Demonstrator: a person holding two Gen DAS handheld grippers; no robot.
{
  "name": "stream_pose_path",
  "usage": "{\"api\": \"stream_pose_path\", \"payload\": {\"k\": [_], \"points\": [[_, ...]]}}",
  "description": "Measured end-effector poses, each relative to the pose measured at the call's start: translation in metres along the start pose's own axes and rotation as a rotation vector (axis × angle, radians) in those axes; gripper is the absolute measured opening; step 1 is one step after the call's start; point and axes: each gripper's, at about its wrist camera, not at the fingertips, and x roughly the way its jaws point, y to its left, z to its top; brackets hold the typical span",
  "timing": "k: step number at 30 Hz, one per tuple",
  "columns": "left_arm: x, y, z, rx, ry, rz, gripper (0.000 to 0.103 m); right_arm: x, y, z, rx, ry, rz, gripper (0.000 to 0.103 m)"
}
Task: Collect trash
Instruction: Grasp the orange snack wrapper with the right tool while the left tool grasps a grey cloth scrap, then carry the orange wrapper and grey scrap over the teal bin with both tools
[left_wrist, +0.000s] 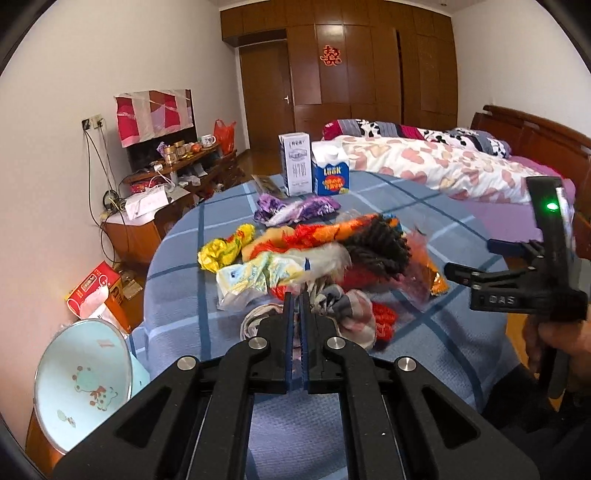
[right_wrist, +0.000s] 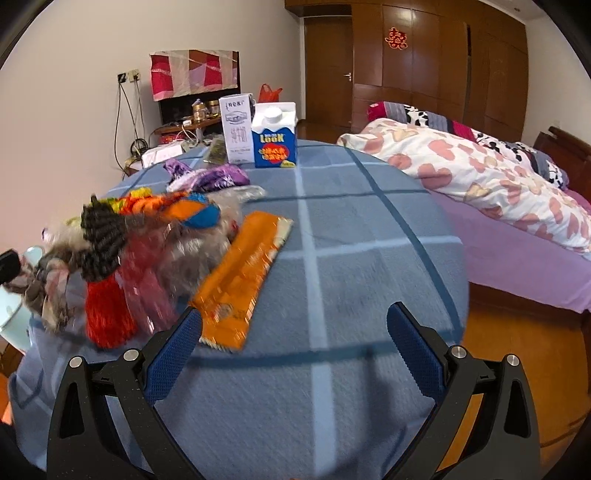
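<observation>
**A:** What does the left wrist view show?

**B:** The left gripper (left_wrist: 295, 299) has its blue pads pressed together with only a sliver between them. Whether a thin edge of something is caught at the tips, I cannot tell. Just past the tips lies a crumpled grey-and-pink wrapper (left_wrist: 347, 310), part of the trash pile (left_wrist: 314, 254) heaped on the blue checked tablecloth (left_wrist: 184, 295).

**A:** What is in the pile?

**B:** Ahead and to the left, a yellow foil wrapper (left_wrist: 221, 251) and a pale plastic bag (left_wrist: 255, 277). Straight ahead, orange and red wrappers with something dark and ribbed on top. Further ahead, a purple wrapper (left_wrist: 295, 208), then a white carton (left_wrist: 295, 164) and a blue carton (left_wrist: 330, 171) standing upright side by side. Low to the left, off the table, is a pale blue bin (left_wrist: 81, 384). To the right the right gripper (left_wrist: 480, 269) shows side-on, a hand (left_wrist: 554, 343) under it.

**A:** And the right wrist view?

**B:** The right gripper (right_wrist: 295, 332) has its fingers spread wide, nothing between them, only tablecloth (right_wrist: 369, 258). An orange flat wrapper (right_wrist: 243, 277) lies just ahead of the left finger, its near end beside that fingertip. The blurred pile (right_wrist: 129, 251) sits further left. The purple wrapper (right_wrist: 218, 177) and both cartons, white (right_wrist: 238, 129) and blue (right_wrist: 275, 136), are well ahead. A bed with a heart-print quilt (right_wrist: 480, 173) is to the right.
</observation>
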Motion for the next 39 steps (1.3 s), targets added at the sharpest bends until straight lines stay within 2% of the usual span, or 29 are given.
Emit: {"api": "stream_pose_path", "payload": {"k": [5,9,10,12,13,15,20,24,31,39], "points": [[-0.012,0.004,0.009,-0.007,-0.034,-0.01,0.002,0.02,0.012,0.012,-0.006,0.056,0.021,0.096],[-0.017,0.006,0.011,-0.014,-0.047,-0.008,0.002,0.041,0.013,0.008,0.002,0.163,0.057,0.068],[-0.017,0.007,0.012,-0.016,-0.048,-0.006,0.002,0.04,0.013,0.006,-0.013,0.15,0.053,0.067],[-0.019,0.008,0.012,-0.02,-0.053,0.0,0.002,0.039,0.013,0.006,-0.019,0.149,0.052,0.04],[-0.019,0.008,0.013,-0.02,-0.057,0.006,0.002,0.038,0.01,0.005,-0.016,0.15,0.062,0.03],[-0.022,0.008,0.015,-0.02,-0.065,0.011,0.002,0.036,0.002,0.007,-0.001,0.156,0.084,0.026],[-0.036,0.009,0.023,-0.022,-0.102,0.011,0.002,0.024,-0.016,0.008,0.015,0.11,0.054,0.022],[-0.048,0.015,0.032,-0.029,-0.134,0.029,0.002,0.0,-0.022,0.019,0.019,0.037,0.044,0.022],[-0.06,0.038,0.04,-0.058,-0.159,0.076,0.002,-0.038,0.008,0.039,-0.044,-0.068,0.098,0.022],[-0.059,0.063,0.037,-0.085,-0.145,0.144,0.002,-0.046,0.046,0.048,-0.102,-0.095,0.174,0.022]]}}
